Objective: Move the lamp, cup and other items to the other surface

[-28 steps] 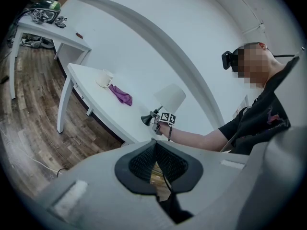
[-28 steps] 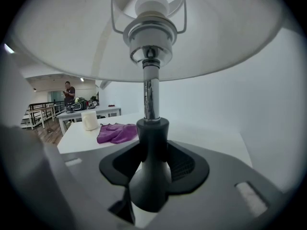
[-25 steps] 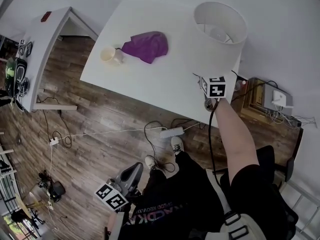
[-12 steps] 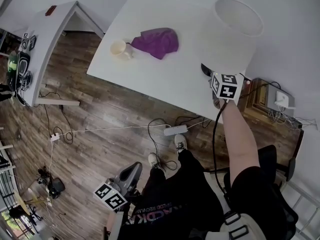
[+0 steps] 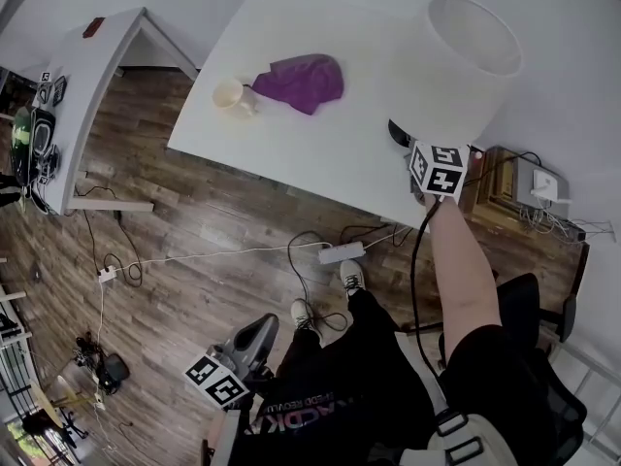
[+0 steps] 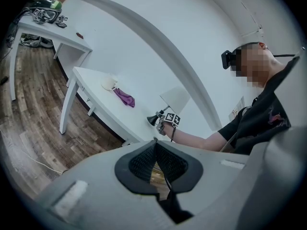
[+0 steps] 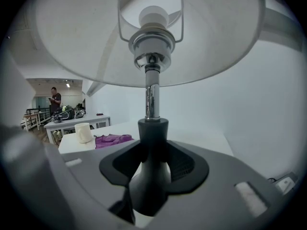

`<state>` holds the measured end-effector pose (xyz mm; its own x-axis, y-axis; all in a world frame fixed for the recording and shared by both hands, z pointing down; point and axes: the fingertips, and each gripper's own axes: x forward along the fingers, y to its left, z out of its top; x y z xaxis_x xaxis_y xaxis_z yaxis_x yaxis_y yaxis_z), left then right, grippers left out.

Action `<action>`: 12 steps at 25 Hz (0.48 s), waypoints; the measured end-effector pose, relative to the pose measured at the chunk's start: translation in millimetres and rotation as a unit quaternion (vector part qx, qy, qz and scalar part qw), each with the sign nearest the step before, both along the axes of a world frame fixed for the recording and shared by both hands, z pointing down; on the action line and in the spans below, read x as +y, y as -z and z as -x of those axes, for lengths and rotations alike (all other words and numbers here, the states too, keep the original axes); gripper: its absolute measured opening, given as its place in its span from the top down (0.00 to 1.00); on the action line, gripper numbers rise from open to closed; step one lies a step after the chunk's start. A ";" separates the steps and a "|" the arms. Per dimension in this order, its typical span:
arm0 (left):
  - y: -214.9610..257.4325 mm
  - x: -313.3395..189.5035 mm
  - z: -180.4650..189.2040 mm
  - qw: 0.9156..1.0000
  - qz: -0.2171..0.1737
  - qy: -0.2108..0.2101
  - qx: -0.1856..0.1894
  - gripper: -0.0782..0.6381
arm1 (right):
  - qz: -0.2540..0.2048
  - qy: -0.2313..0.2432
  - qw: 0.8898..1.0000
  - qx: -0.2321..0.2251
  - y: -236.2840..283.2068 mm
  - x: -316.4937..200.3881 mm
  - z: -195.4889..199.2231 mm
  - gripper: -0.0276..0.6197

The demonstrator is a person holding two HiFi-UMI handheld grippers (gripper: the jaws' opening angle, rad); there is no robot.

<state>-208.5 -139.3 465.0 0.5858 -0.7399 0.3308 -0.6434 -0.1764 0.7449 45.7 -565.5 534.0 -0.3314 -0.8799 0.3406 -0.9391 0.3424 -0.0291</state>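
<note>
A lamp with a white shade [image 5: 468, 51] and a black base [image 5: 396, 132] stands over the near right corner of the white table [image 5: 320, 153]. My right gripper [image 5: 423, 159] is shut on the lamp's black stem [image 7: 152, 145], with the shade [image 7: 144, 37] spreading overhead. A cream cup [image 5: 231, 96] and a purple cloth [image 5: 301, 78] lie on the table's left part. My left gripper [image 5: 256, 332] hangs low over the floor by the person's legs, jaws shut [image 6: 154, 143] with nothing in them. Far off in the left gripper view I see the cup [image 6: 109, 83] and cloth [image 6: 124, 98].
A second white table [image 5: 92, 85] stands to the left, with headphones and gear [image 5: 34, 139] at its near end. A power strip [image 5: 335, 254] and cables [image 5: 194, 257] lie on the wood floor. Boxes and plugs [image 5: 539, 187] sit right of the table.
The lamp in my right gripper has risen a little and tilted, its shade now leaning further away from me. My left gripper has barely shifted.
</note>
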 end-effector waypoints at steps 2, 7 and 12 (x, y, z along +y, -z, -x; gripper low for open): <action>1.4 0.6 2.6 1.000 -0.003 -0.002 0.002 0.89 | -0.003 -0.003 1.000 0.000 5.3 3.0 -0.9 0.71; 5.8 2.6 9.7 1.000 -0.013 -0.009 0.005 0.89 | -0.015 -0.013 1.000 -0.002 21.1 12.5 -5.0 0.71; 11.1 7.2 15.5 1.000 -0.024 -0.019 0.005 0.89 | -0.031 -0.039 0.999 -0.009 45.0 26.6 -15.1 0.71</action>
<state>-224.0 -132.1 453.9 0.6179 -0.7314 0.2887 -0.6272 -0.2370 0.7419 60.8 -538.9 488.9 -0.2666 -0.9222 0.2802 -0.9625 0.2700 -0.0271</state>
